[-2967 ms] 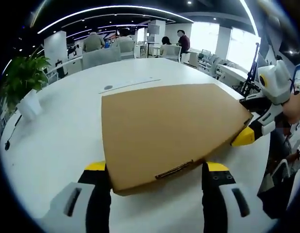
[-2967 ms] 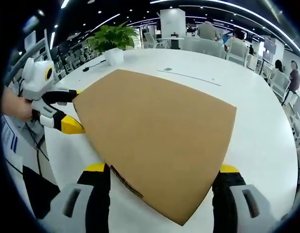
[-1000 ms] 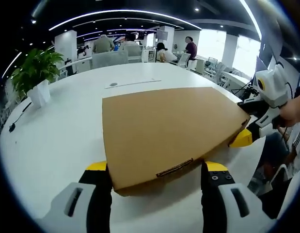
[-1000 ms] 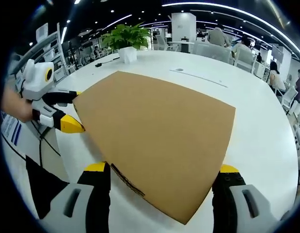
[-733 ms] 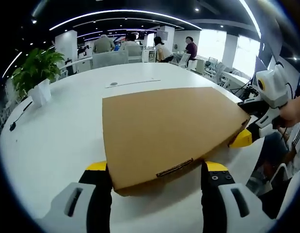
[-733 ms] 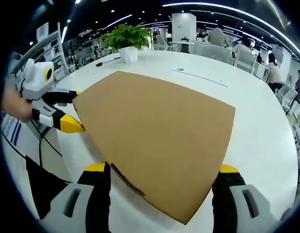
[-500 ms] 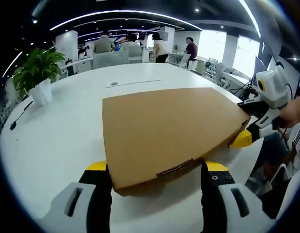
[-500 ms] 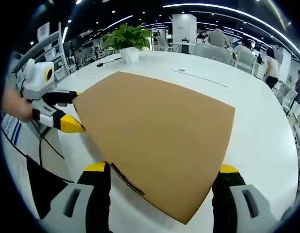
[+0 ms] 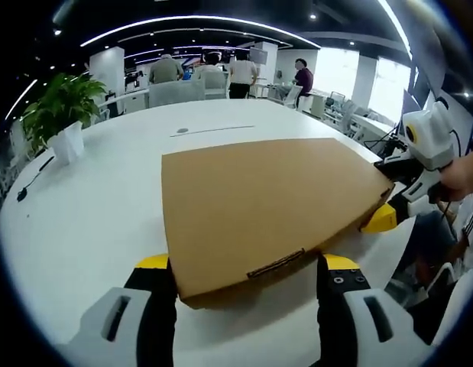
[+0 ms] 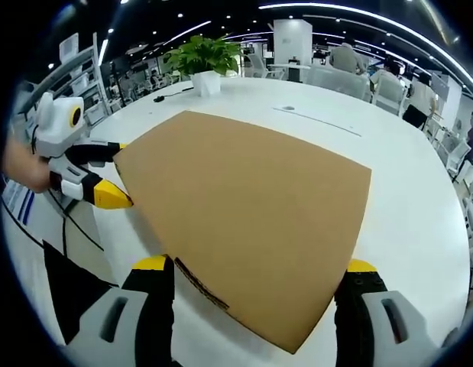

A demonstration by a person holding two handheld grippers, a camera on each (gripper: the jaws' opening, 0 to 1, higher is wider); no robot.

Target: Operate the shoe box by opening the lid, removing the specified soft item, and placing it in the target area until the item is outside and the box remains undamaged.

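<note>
White round office table [image 9: 91, 214] bearing closed brown cardboard shoe box [image 9: 259, 199], long axis spanning both wide-spread grippers [image 9: 247, 267] [image 10: 251, 271].

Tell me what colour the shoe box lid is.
Plain brown cardboard; the shoe box lid shows best in the right gripper view.

Left gripper [image 9: 247, 267] and right gripper [image 10: 251, 271]: white bodies with slotted sides, black inner jaw faces, yellow tips, small screws beside the yellow.

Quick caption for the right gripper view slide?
Both grippers bracket the closed shoe box on the white table.
</note>
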